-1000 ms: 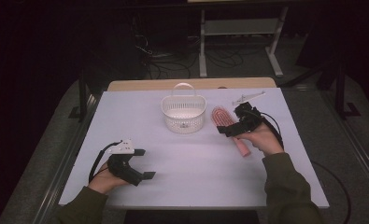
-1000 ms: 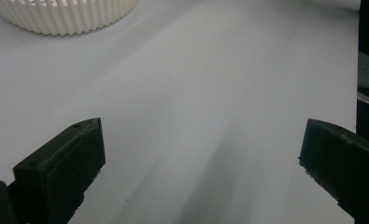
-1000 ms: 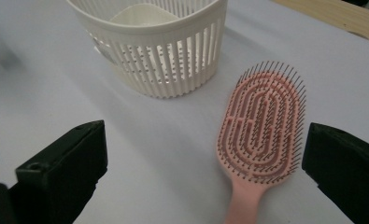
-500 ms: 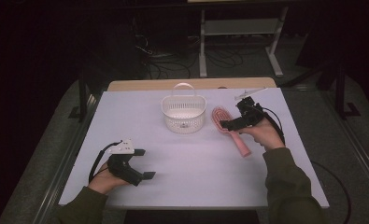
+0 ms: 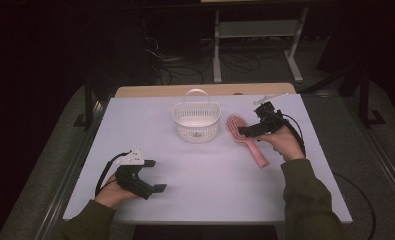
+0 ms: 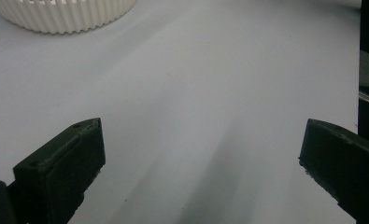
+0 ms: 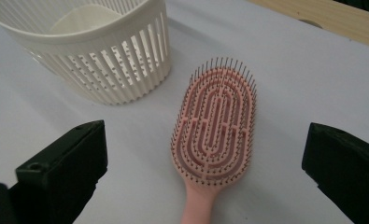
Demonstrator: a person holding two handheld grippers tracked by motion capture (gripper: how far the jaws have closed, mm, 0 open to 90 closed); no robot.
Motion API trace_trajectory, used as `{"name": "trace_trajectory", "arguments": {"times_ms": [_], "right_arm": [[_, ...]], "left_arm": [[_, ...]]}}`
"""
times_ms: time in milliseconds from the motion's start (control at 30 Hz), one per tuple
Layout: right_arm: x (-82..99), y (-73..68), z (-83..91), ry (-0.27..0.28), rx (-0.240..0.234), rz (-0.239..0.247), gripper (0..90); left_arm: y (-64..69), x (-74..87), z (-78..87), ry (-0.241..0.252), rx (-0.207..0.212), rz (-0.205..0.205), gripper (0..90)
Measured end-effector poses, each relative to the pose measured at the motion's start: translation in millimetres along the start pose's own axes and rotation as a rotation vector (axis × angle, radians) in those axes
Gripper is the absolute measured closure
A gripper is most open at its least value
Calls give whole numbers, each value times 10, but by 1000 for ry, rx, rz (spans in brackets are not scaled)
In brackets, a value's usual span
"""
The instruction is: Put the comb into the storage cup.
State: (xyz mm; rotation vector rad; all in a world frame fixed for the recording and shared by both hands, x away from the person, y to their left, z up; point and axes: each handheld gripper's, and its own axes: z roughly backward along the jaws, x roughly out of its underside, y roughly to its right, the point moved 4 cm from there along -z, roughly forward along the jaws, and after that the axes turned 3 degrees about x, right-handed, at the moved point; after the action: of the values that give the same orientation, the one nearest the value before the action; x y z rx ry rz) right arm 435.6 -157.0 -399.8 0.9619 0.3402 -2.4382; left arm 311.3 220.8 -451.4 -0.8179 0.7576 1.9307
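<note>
A pink paddle hairbrush (image 7: 215, 135) lies flat on the white worktop (image 5: 210, 170), bristles facing up, in the far right part of the surface. Its oval head points toward the far edge and its handle runs back toward the person's side. Just beside the head, to its left, stands a cream slotted plastic basket (image 5: 196, 120) with a hoop handle, near the middle of the far edge; brush and basket sit close together but do not touch. The right hand-held gripper (image 5: 250, 131) hovers over the brush, its two black jaws spread wide apart, one on each side of the brush head in the right gripper view, with nothing clamped between them. The person's right hand (image 5: 285, 142) holds it from behind, above the brush handle. Well apart, near the front left corner of the worktop, the left hand-held gripper (image 5: 152, 176) rests low over bare surface, its jaws also standing wide apart and holding nothing, with its black cable looping behind it.
</note>
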Motion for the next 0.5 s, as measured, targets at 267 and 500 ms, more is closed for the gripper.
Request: {"name": "trace_trajectory", "arguments": {"times_ms": [267,500], "right_arm": [[19,51,-43,-16,15,-20,1],[37,23,-80,-33,17,-16,1]], "left_arm": [[0,-3,4,-2,-6,-1,0],[11,-9,5,2,-4,-2,0]]}}
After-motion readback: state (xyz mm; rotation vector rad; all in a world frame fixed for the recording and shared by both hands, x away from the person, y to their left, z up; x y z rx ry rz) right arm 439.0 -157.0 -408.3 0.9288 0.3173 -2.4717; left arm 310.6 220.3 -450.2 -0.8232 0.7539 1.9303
